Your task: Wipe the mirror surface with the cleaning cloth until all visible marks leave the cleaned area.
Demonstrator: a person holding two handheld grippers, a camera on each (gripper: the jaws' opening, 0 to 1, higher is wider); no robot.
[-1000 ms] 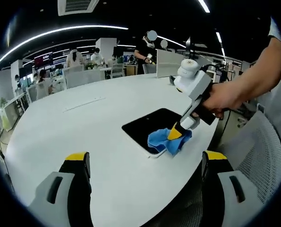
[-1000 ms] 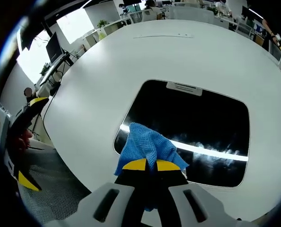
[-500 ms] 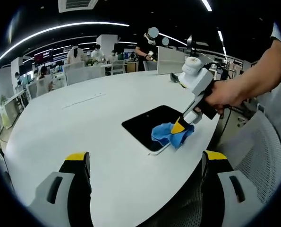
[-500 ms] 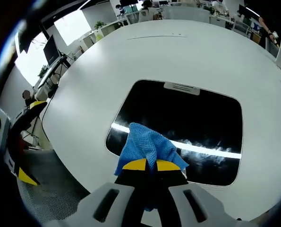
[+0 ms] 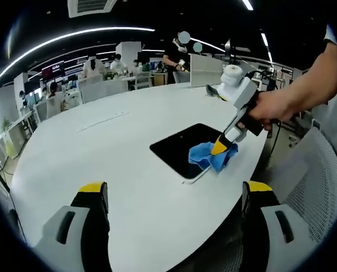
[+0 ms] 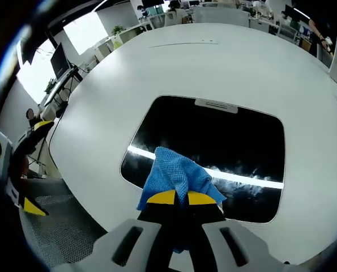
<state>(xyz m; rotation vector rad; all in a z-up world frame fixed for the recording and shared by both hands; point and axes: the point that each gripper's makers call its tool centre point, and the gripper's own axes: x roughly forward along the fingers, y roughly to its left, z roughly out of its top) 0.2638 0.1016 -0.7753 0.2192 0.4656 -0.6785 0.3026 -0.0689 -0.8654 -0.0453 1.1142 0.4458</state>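
Now, low in the left gripper view: left gripper (image 5: 174,195) spread wide, holding nothing, hovering over the white table (image 5: 89,153). Right of centre, mirror (image 5: 182,148) flat on the table, blue cleaning cloth (image 5: 208,157) on its near corner, clenched in the right gripper (image 5: 220,148). Best pressed flat and swept across the smeared streak (image 6: 242,173), right of centre in the right gripper view, without pushing the mirror off the edge.

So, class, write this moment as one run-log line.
right hand-held gripper: shut on blue cloth | cloth: on mirror near edge | left hand-held gripper: open, off mirror | smears visible
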